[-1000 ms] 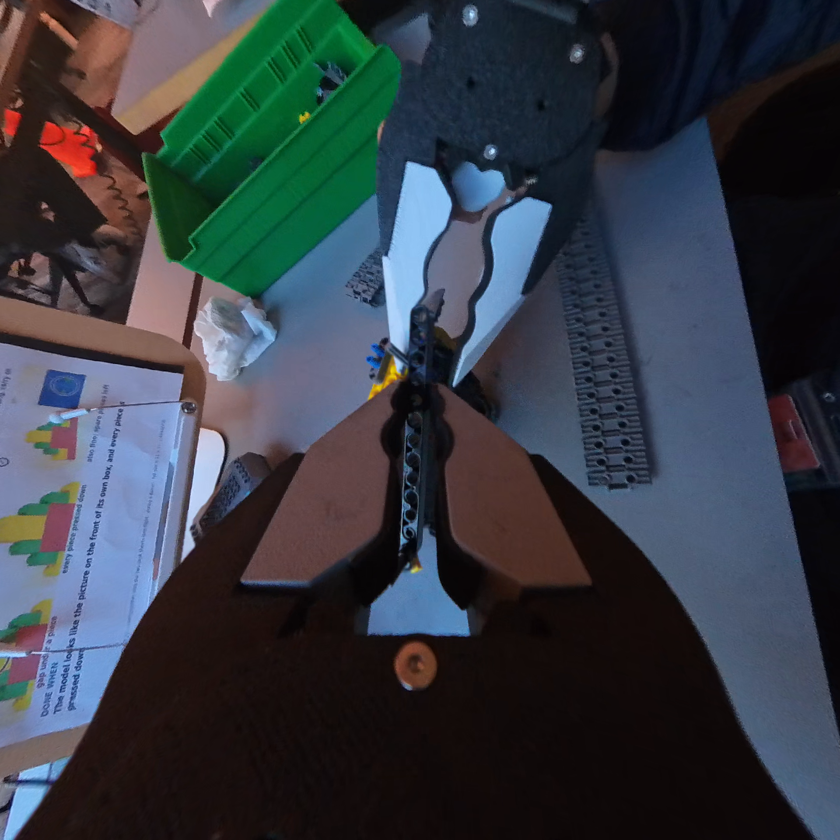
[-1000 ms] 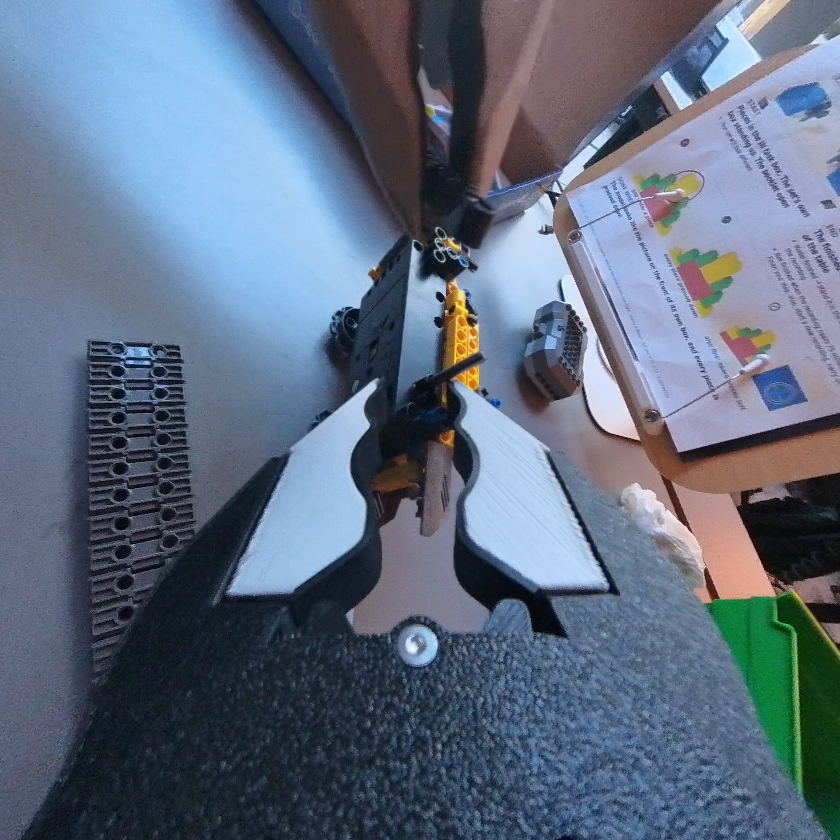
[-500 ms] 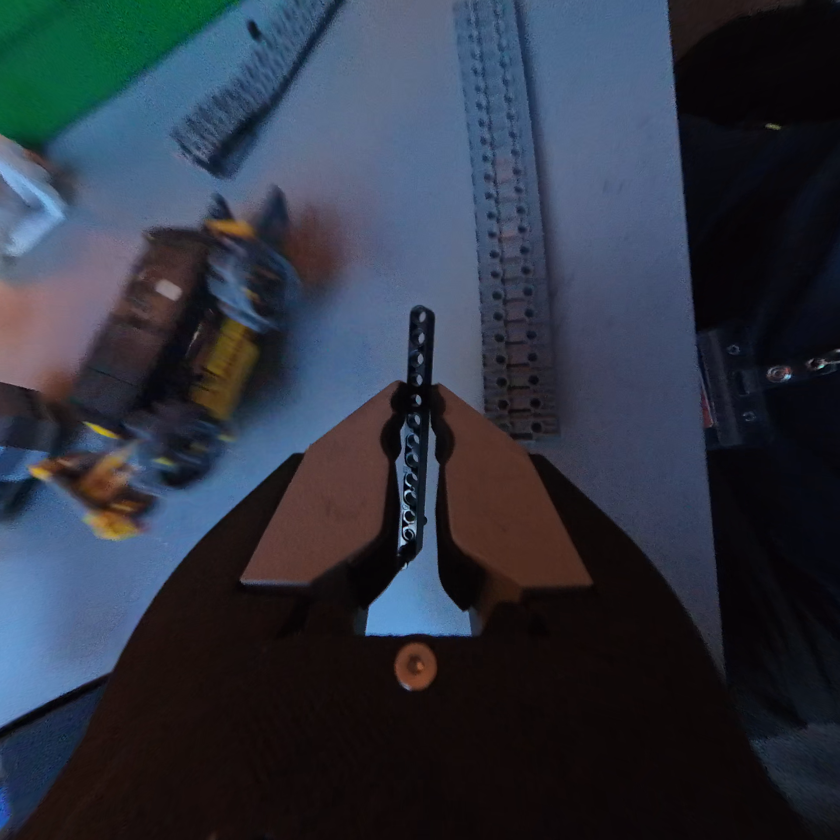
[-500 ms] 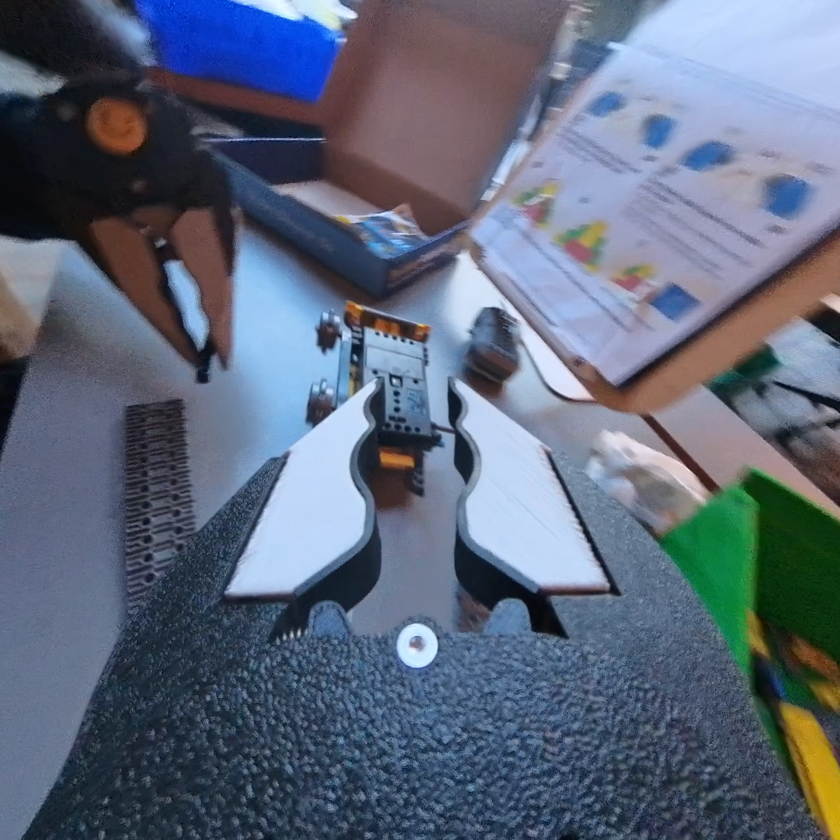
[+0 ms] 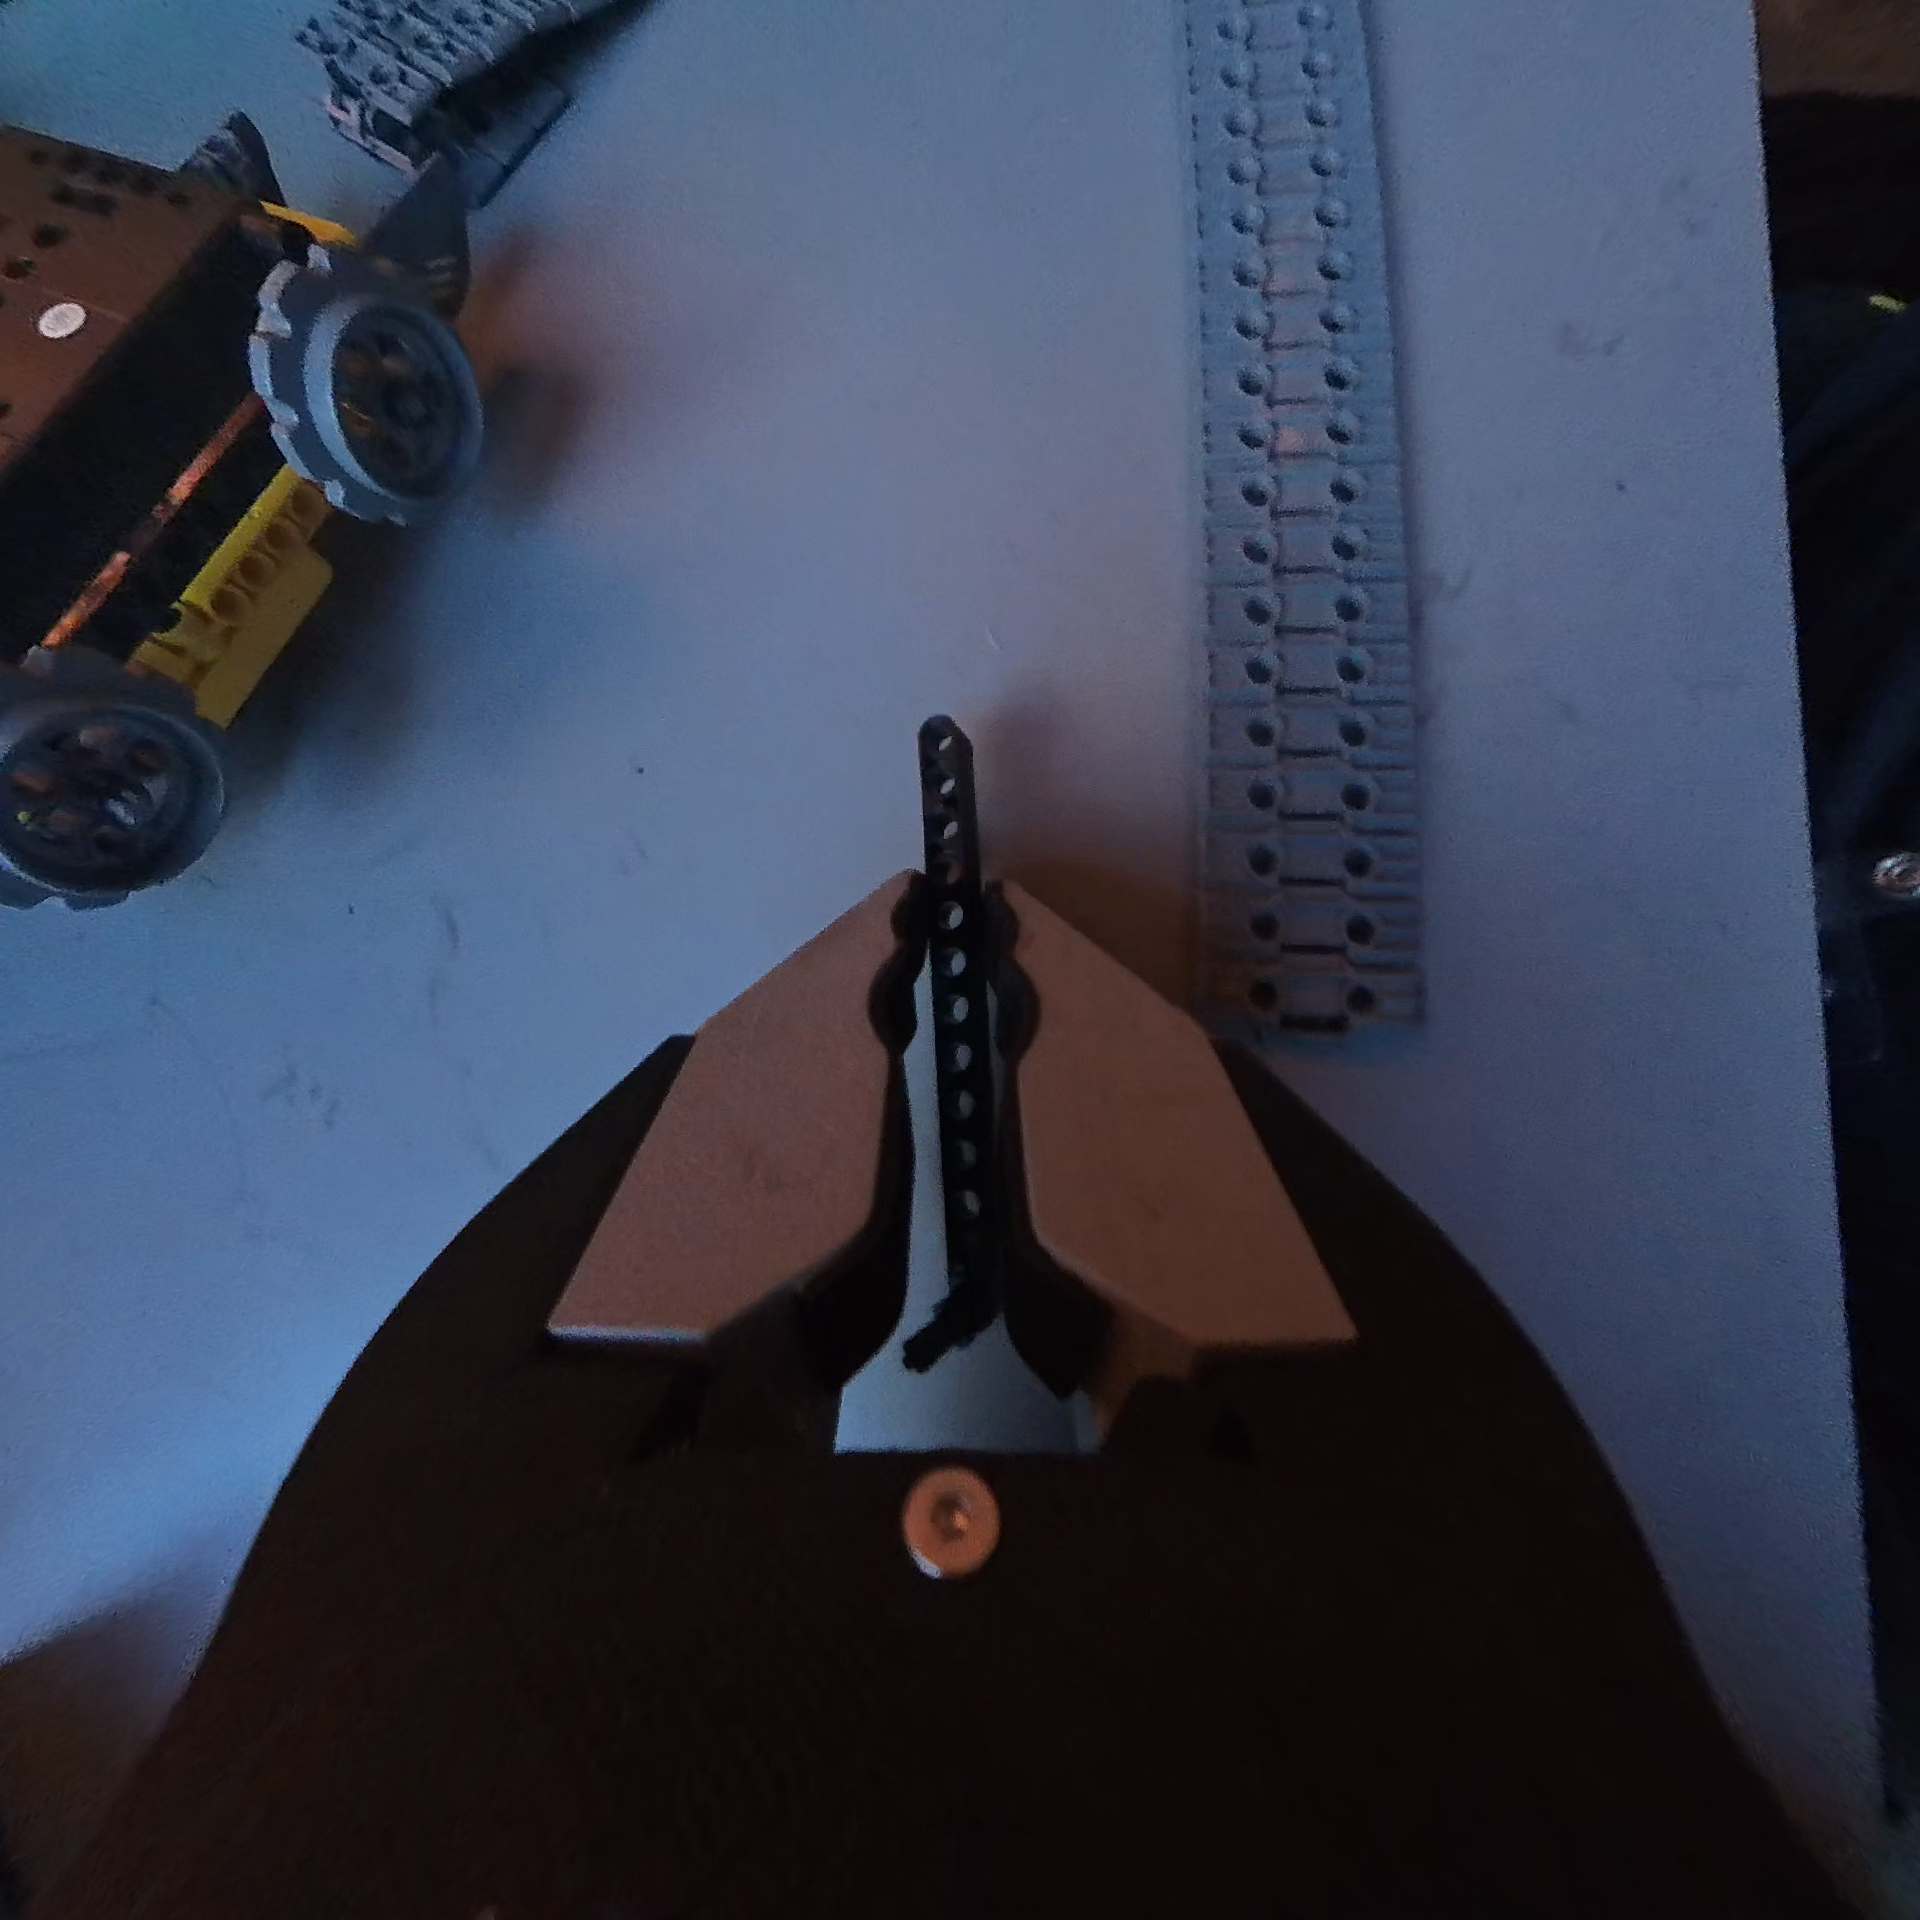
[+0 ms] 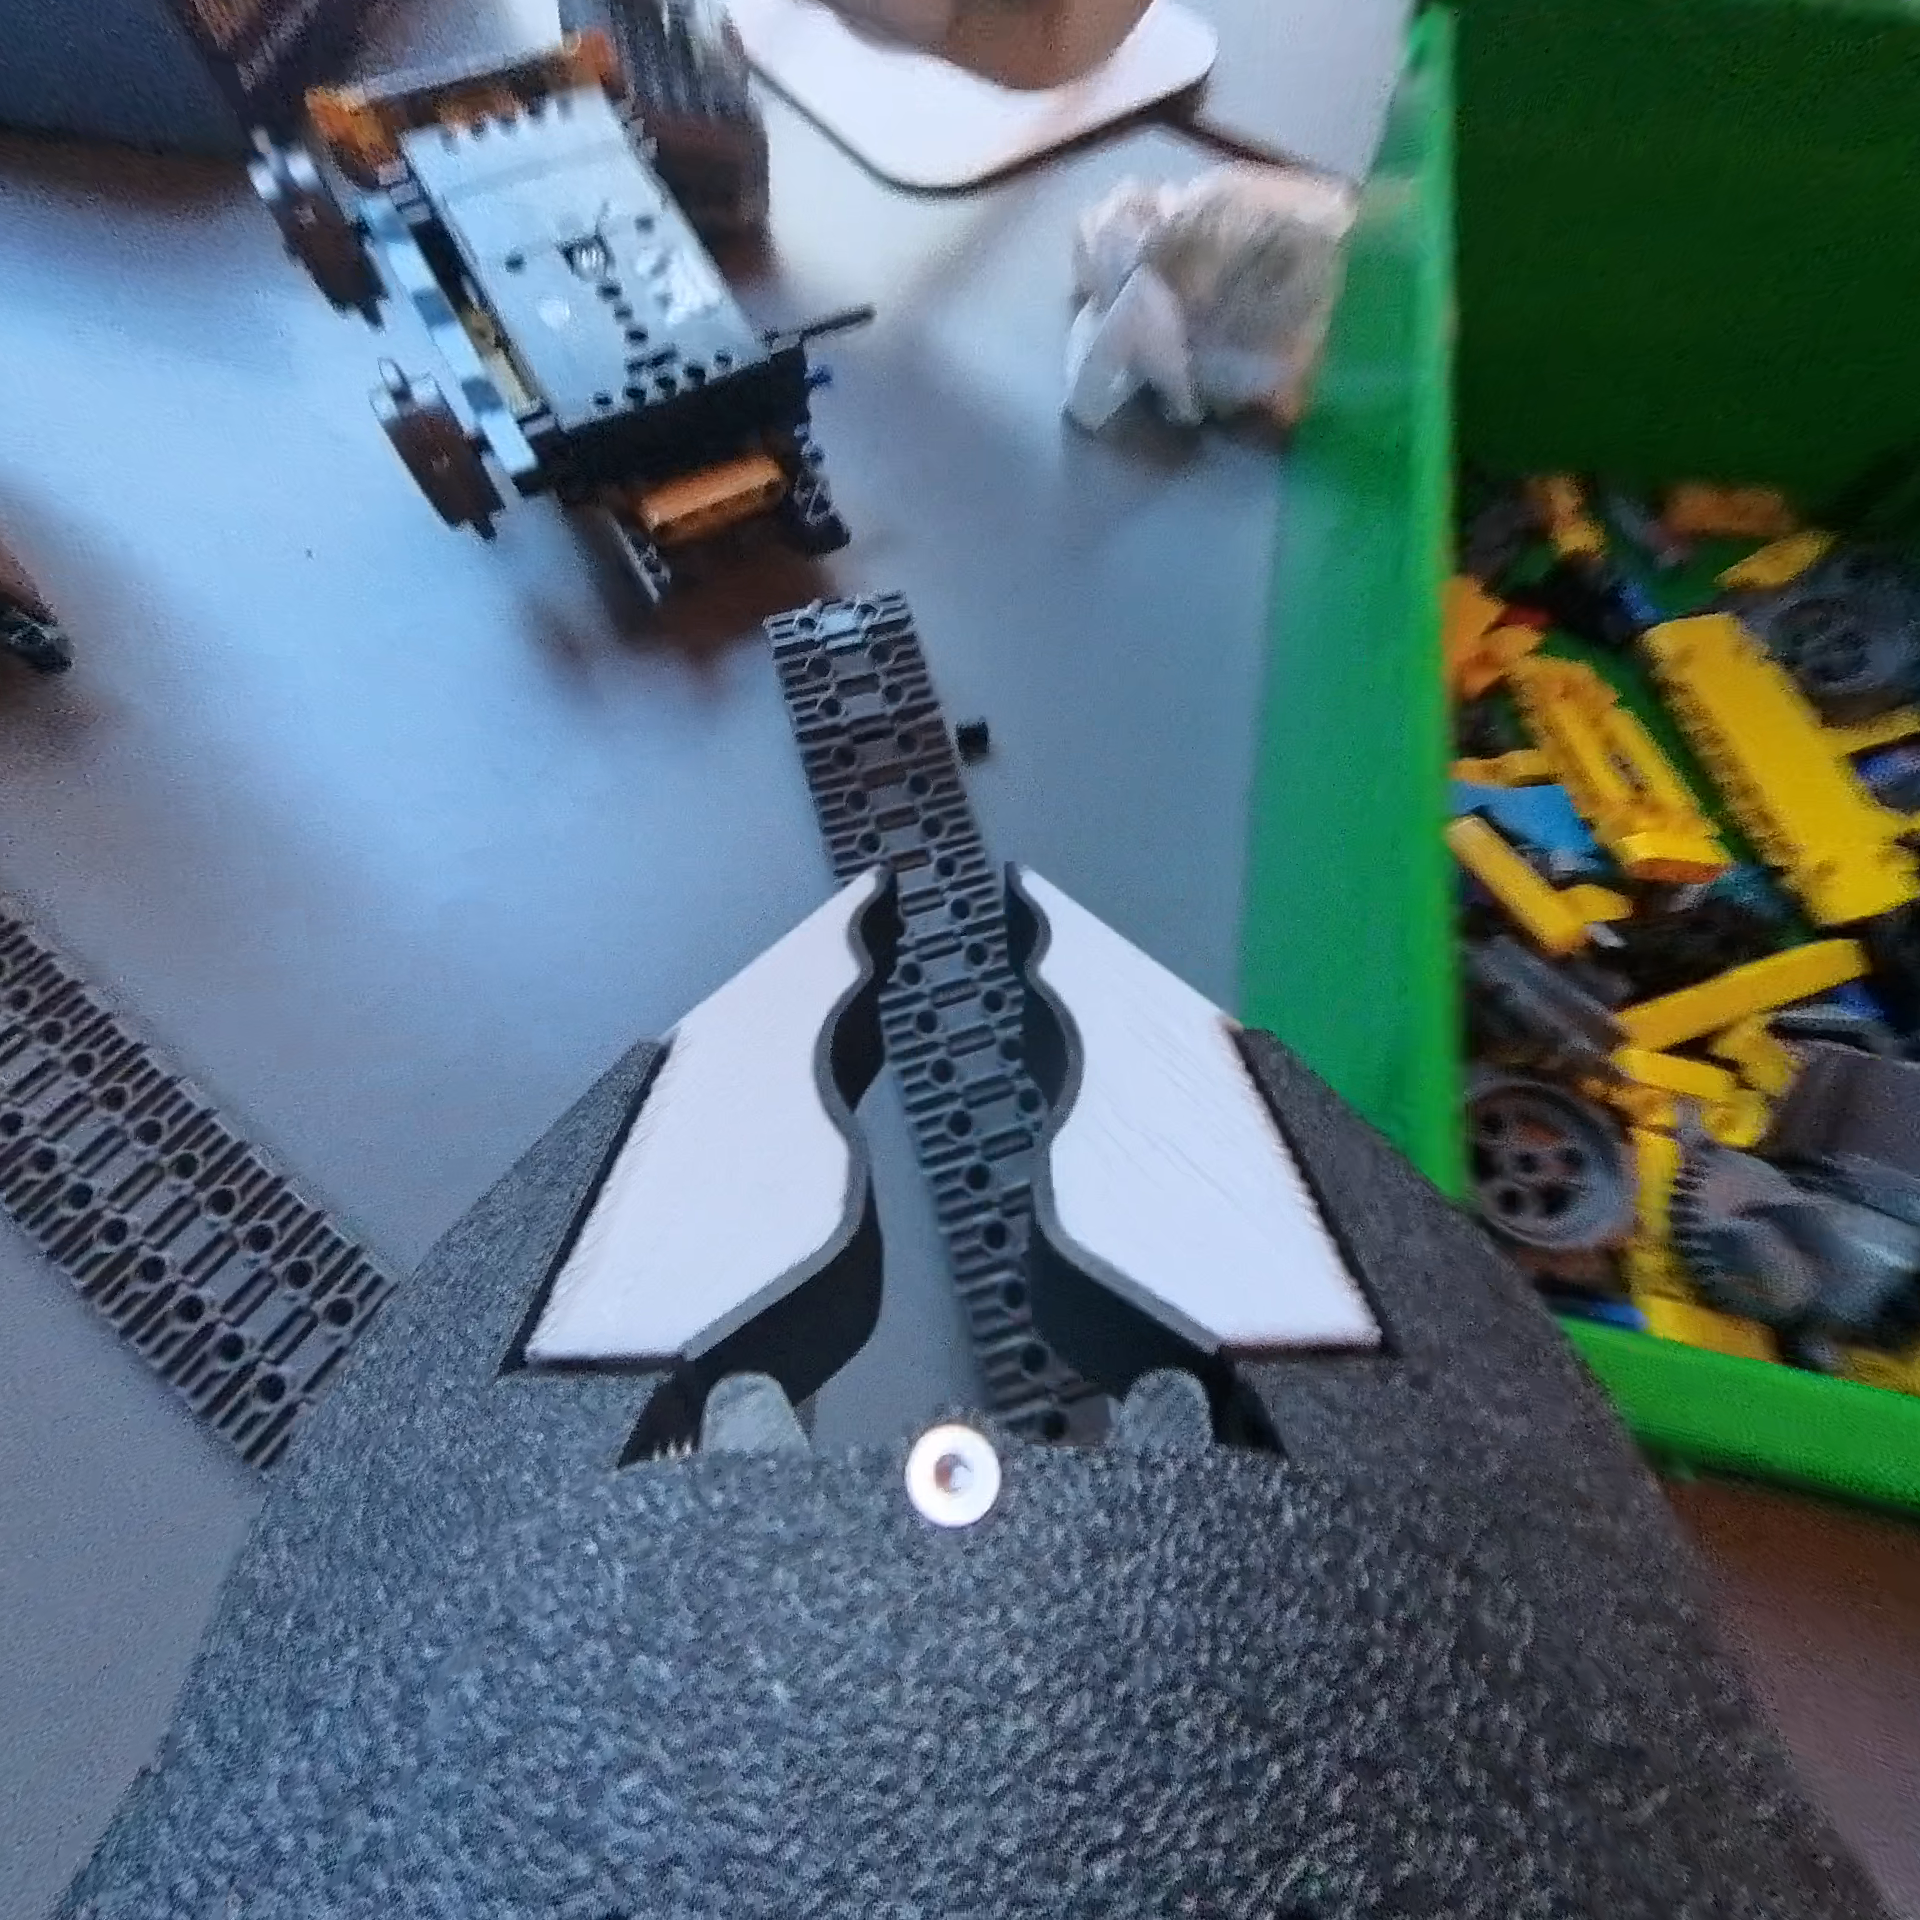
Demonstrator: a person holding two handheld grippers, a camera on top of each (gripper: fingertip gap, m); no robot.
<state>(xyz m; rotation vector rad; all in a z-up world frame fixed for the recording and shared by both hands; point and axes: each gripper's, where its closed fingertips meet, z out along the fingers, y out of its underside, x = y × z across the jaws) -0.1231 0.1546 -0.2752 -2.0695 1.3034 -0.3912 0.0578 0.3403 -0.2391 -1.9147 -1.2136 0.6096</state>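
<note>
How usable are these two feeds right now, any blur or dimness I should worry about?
Left wrist view: dim and bluish, but the black holed beam clamped in the left gripper is sharp; the wheeled model at the left edge is slightly soft. Right wrist view: brighter, the track strip between the right gripper fingers reads clearly; the green bin and model are motion-blurred.

Bare table (image 5: 831, 436) lies between the wheeled model (image 5: 239, 436) and the flat track strip (image 5: 1304, 540); the green bin (image 6: 1351, 727) blocks the model's far side.
</note>
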